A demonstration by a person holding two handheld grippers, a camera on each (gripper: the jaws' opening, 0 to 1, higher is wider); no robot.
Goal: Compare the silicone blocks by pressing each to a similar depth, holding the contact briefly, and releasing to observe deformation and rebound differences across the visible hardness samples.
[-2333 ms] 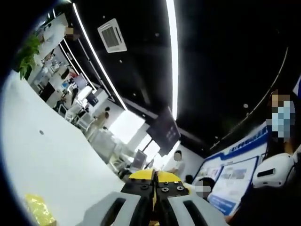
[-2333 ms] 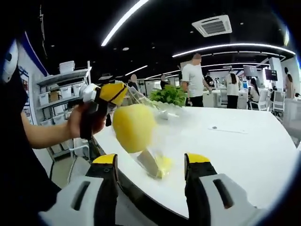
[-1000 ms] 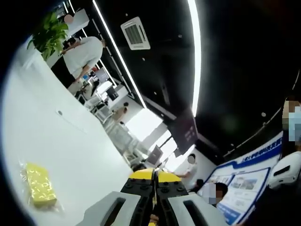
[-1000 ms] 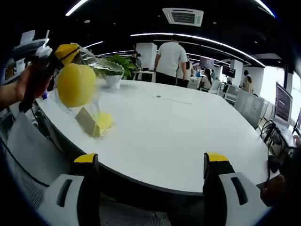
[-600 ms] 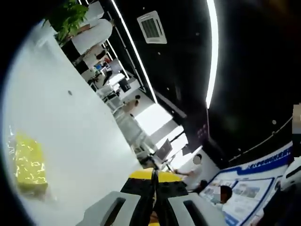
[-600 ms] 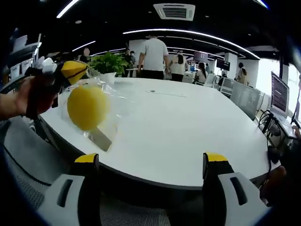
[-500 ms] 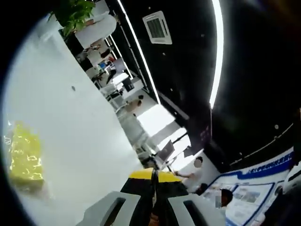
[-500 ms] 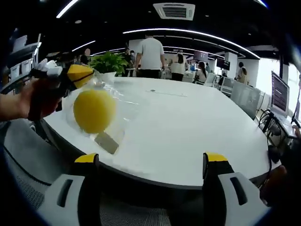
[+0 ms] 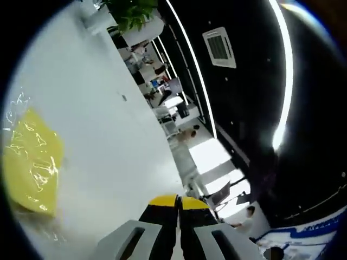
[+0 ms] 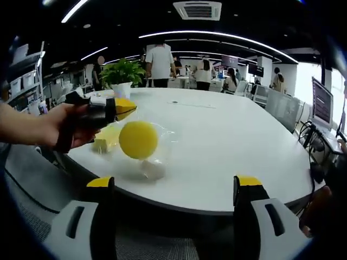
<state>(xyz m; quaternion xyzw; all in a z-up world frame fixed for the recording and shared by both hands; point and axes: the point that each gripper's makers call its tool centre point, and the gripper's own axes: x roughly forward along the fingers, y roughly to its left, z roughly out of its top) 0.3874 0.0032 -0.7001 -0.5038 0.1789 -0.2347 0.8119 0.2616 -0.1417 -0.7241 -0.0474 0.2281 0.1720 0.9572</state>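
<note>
The left hand-held gripper (image 10: pixel 126 108), jaws pinched on a clear bag (image 10: pixel 162 142), dangles its yellow ball (image 10: pixel 138 140) over the desk (image 10: pixel 238 151); the right hand-held gripper (image 10: pixel 174 187) waits spread below.

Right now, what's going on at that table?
A person is working two handheld grippers at a white table. The left gripper, gripped by a hand, has its jaws shut on a clear plastic bag and holds it by the top, with a round yellow piece inside, low over the table near its front edge. A bagged yellow block lies on the table beside it. The right gripper is open, back from the table edge, touching nothing. No pressing is under way.
</note>
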